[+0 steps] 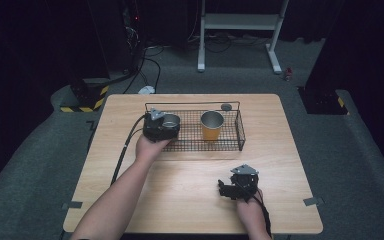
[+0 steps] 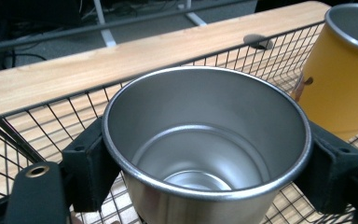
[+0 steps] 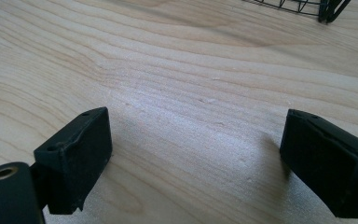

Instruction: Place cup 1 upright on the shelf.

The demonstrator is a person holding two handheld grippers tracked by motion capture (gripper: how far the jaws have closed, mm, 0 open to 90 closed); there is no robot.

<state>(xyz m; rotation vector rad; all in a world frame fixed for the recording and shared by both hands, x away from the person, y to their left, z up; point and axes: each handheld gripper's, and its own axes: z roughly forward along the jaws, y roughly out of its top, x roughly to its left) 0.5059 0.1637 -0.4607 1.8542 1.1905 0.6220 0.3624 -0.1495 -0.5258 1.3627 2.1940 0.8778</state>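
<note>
You have two metal cups: one plain silver steel cup (image 2: 205, 149) at the left, one yellow-sided steel cup (image 1: 212, 125) right of it, both in one black wire basket (image 1: 232, 146).

Both forearms are bare, with no sleeve showing. The left gripper (image 1: 160, 127) is a black block topped by a grey three-cornered plate, and a black cable trails from it. The right gripper (image 3: 193, 161) has matte black rectangular jaws with small screw holes and a brass-ringed hole beside one.
</note>
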